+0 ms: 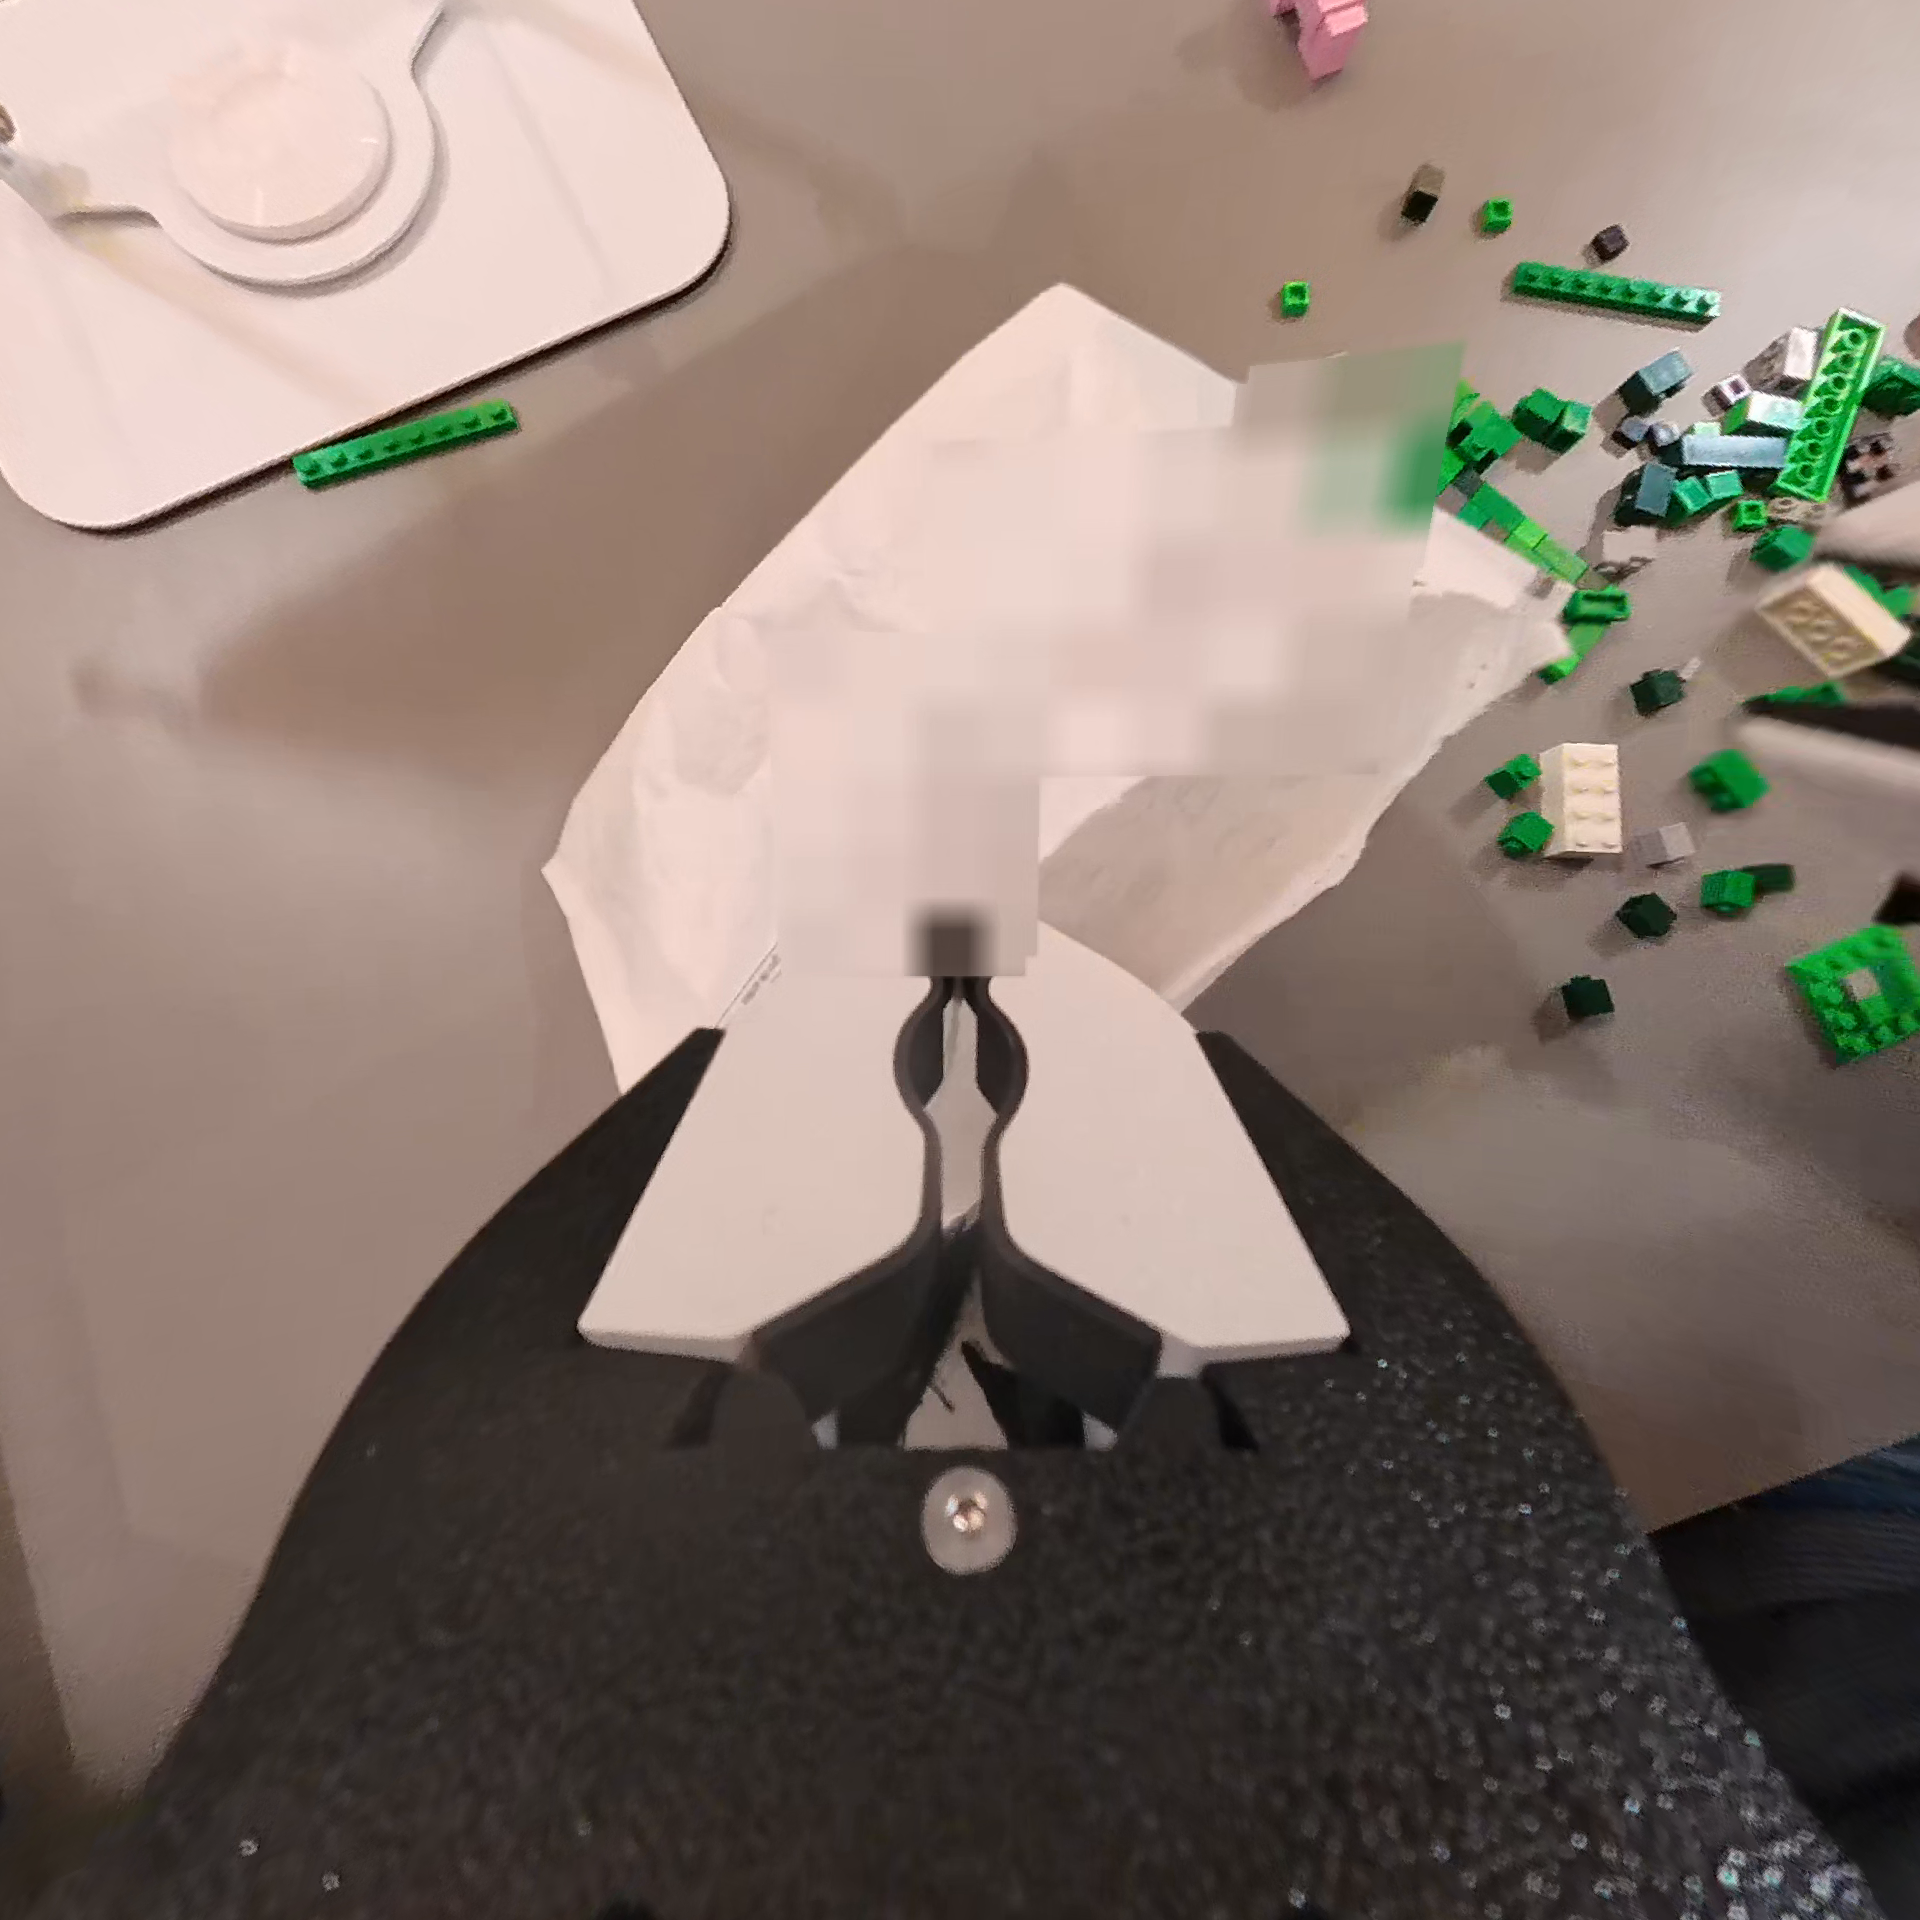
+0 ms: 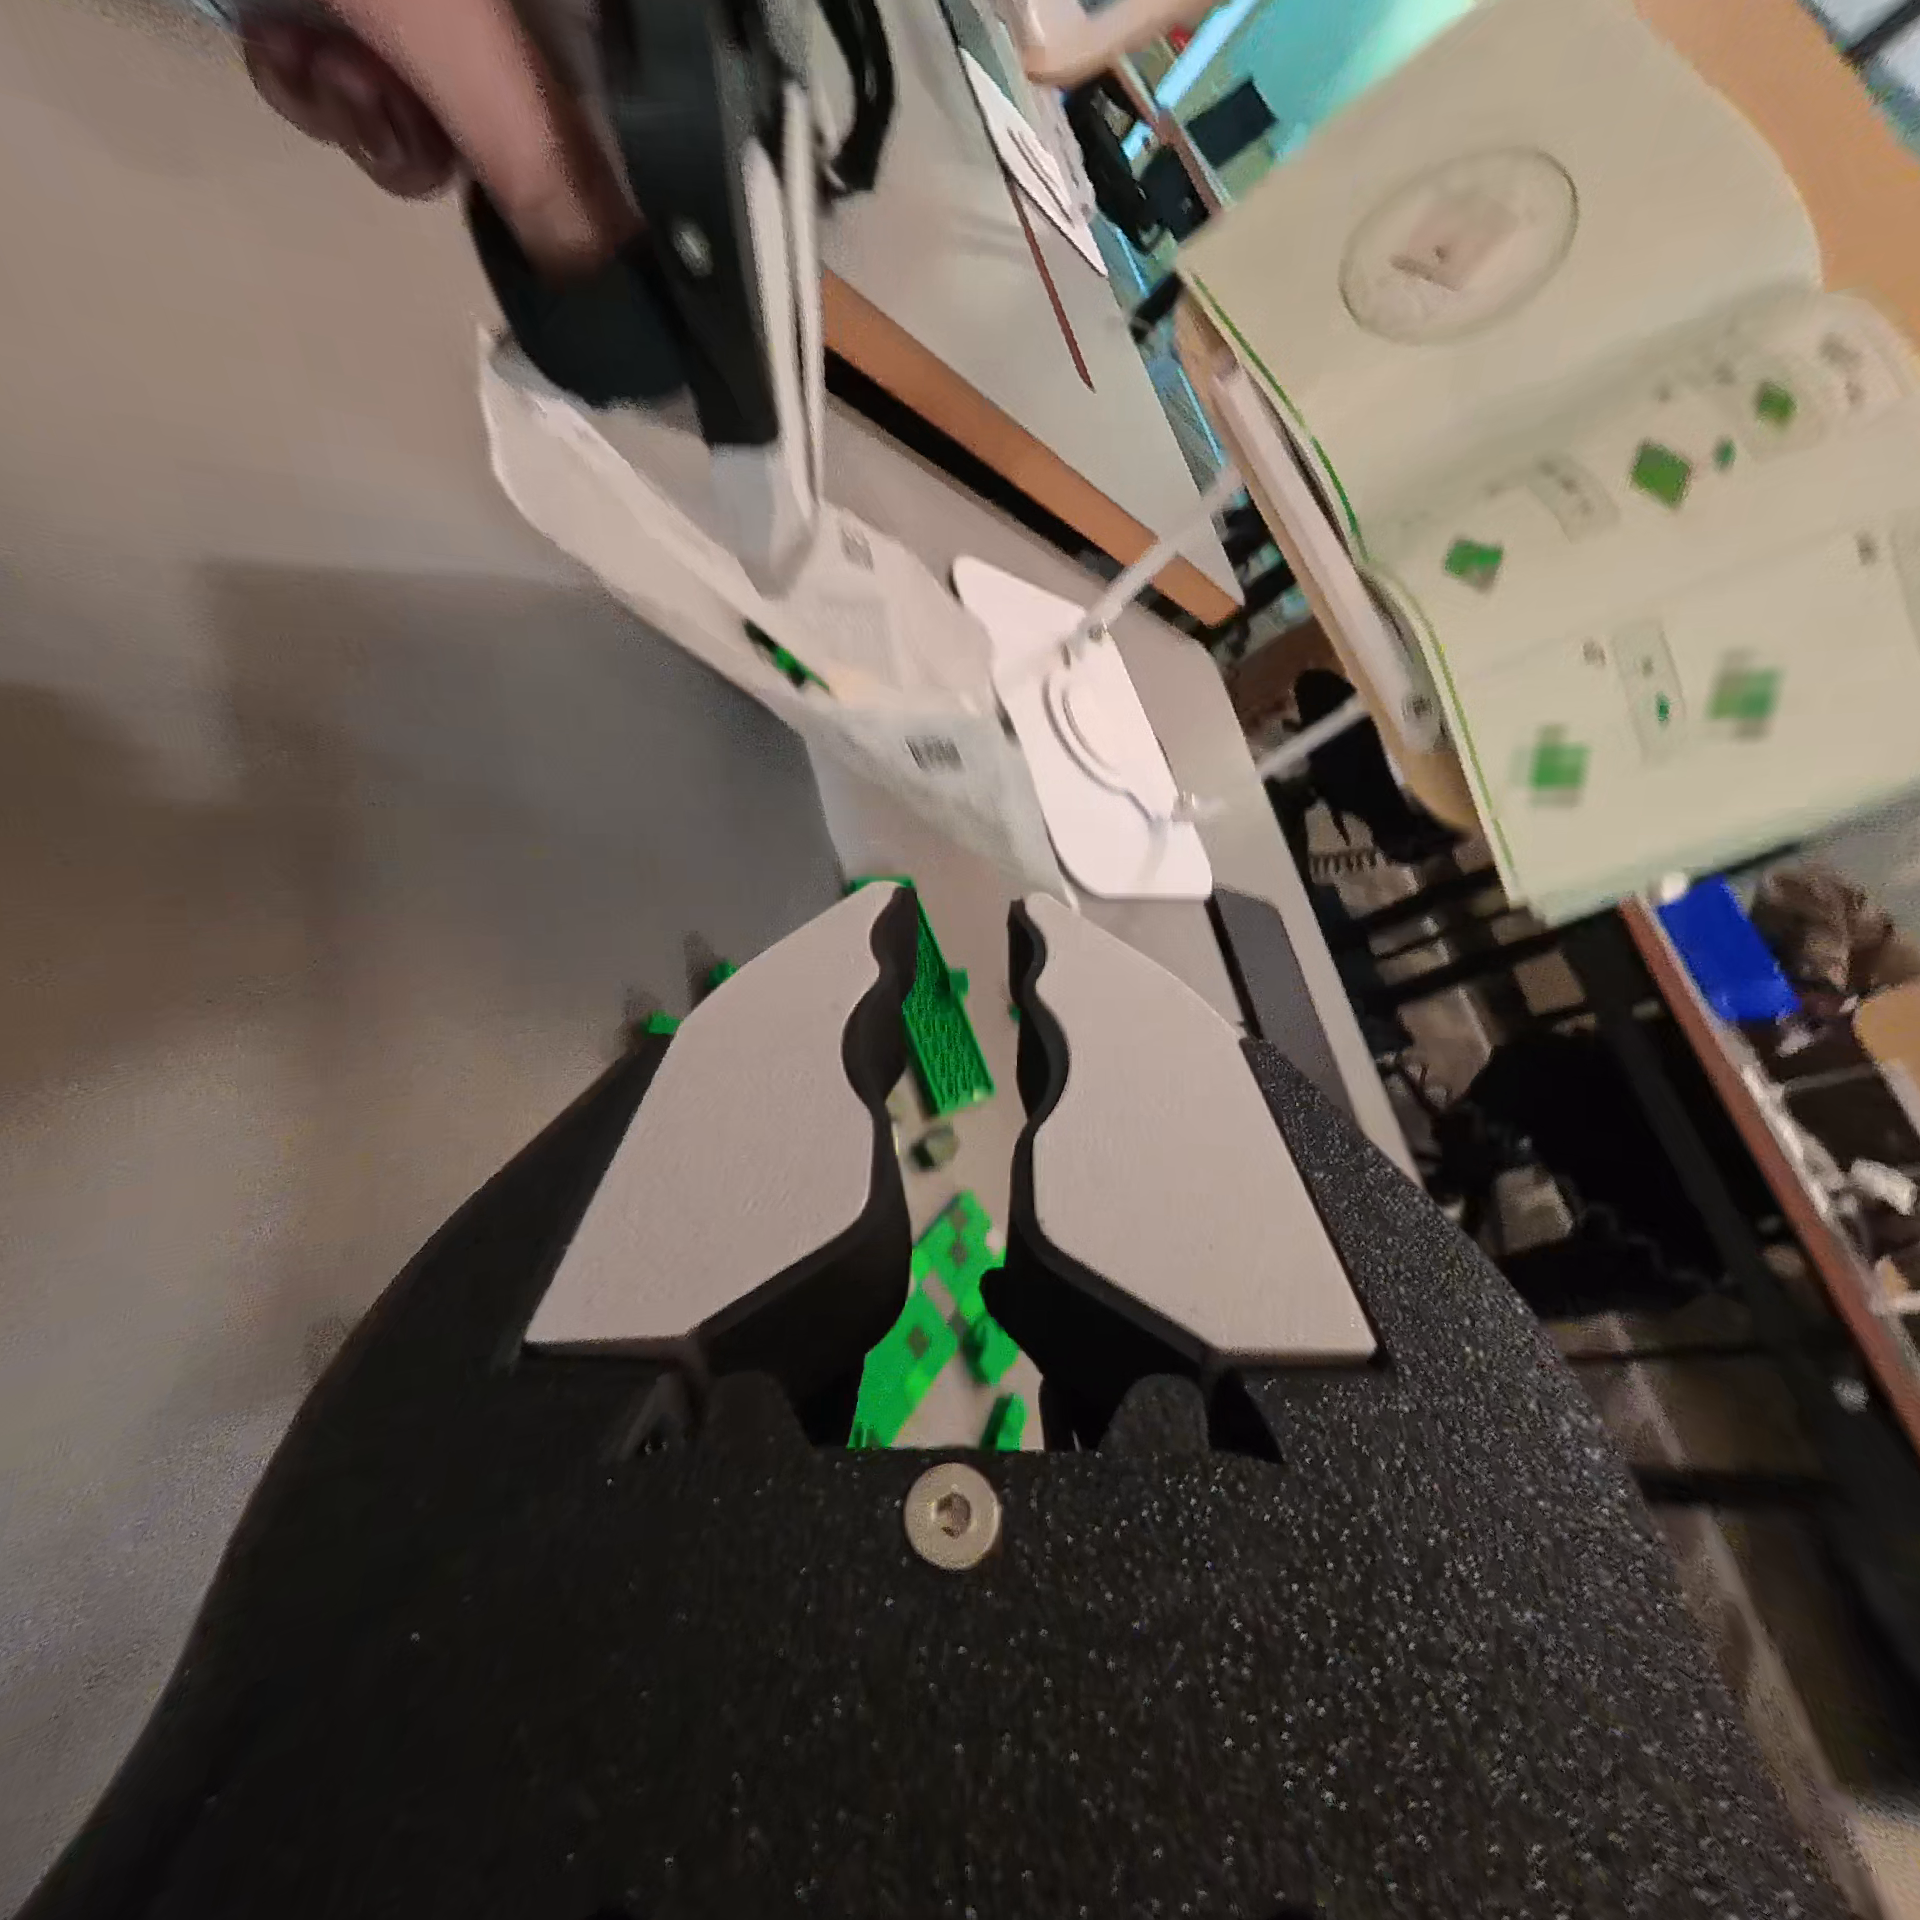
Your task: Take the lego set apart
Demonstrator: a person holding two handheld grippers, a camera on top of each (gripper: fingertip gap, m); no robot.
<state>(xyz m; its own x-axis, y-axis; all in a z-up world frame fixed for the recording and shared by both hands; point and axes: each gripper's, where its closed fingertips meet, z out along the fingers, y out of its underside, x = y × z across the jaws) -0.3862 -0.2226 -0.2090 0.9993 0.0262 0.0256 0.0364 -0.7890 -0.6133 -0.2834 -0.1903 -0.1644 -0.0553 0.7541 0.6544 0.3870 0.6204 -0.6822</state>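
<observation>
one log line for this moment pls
left gripper: shut on paper bag | right gripper: open, empty, above green bricks | loose bricks on table

Black-bodied tongs (image 1: 961,987), grey fingers (image 2: 748,1132)

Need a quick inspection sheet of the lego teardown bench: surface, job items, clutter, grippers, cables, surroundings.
Surface: grey tabletop, matte, a second desk beyond it.
Job's things: loose bricks scattered at the right, mostly green with some grey; two white bricks; a long green plate lying alone by the white base plate; pink piece at the far edge.
Clutter: white paper bag, crumpled.
Grippers: left gripper shut on the white paper bag; right gripper open, holding nothing, above green pieces.
Cables: nothing seen clearly.
Surroundings: instruction booklet at the right, blurred; a hand on the left gripper.
</observation>
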